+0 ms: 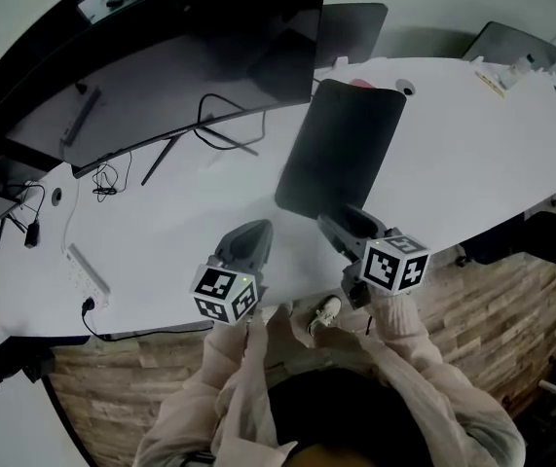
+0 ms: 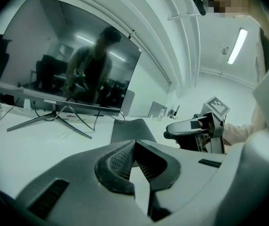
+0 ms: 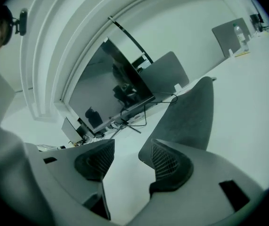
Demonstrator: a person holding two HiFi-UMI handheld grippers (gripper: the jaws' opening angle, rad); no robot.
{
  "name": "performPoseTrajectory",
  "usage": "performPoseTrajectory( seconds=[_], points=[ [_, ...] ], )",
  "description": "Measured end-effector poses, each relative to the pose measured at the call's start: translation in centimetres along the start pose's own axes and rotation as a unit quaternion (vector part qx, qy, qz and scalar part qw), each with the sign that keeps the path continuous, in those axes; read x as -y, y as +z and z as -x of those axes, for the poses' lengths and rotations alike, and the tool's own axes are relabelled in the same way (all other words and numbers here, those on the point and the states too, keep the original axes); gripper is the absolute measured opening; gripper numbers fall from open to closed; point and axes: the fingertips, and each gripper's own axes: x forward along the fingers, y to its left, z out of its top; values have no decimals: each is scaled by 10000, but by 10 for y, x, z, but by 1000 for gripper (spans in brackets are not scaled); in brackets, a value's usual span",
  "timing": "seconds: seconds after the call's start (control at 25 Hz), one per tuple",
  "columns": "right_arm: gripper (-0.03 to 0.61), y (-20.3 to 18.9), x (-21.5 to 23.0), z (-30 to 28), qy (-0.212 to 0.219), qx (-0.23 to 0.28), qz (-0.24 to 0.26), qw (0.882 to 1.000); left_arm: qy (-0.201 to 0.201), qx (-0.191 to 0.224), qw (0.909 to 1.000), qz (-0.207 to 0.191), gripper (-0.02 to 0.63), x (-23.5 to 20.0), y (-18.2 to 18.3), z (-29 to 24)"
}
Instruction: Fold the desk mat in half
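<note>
The dark desk mat (image 1: 341, 149) lies flat on the white desk (image 1: 472, 154), its long side running away from me, right of the monitor stand. My right gripper (image 1: 344, 222) stands open just short of the mat's near edge, nothing between its fingers; in the right gripper view the mat (image 3: 191, 112) lies ahead of the right jaw and beside the gripper (image 3: 132, 147). My left gripper (image 1: 251, 232) hovers over bare desk left of the mat, shut and empty. In the left gripper view its tips (image 2: 133, 144) meet, with the mat (image 2: 134, 130) ahead.
A wide curved monitor (image 1: 161, 76) on a wire-leg stand (image 1: 224, 129) fills the back left. A power strip (image 1: 85, 270) with cables lies at the left. Small items sit at the far right end (image 1: 511, 71). The desk's front edge (image 1: 287, 305) runs just under both grippers.
</note>
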Motion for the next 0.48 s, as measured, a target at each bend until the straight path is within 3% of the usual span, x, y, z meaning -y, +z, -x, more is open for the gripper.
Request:
performPoseTrajectory(
  seconds=[0.28,0.44,0.48],
  points=[
    [180,3,12,70,-245,523,225,9981,-203,81,9996,-152,26,58,2,1],
    [25,3,17,99,-329,799,322,9957,-316,99,9992,-213,26,87,-1,4],
    [14,2,18,105,-326,848,339,9953,-329,123,9992,-204,26,92,-2,5]
  ],
)
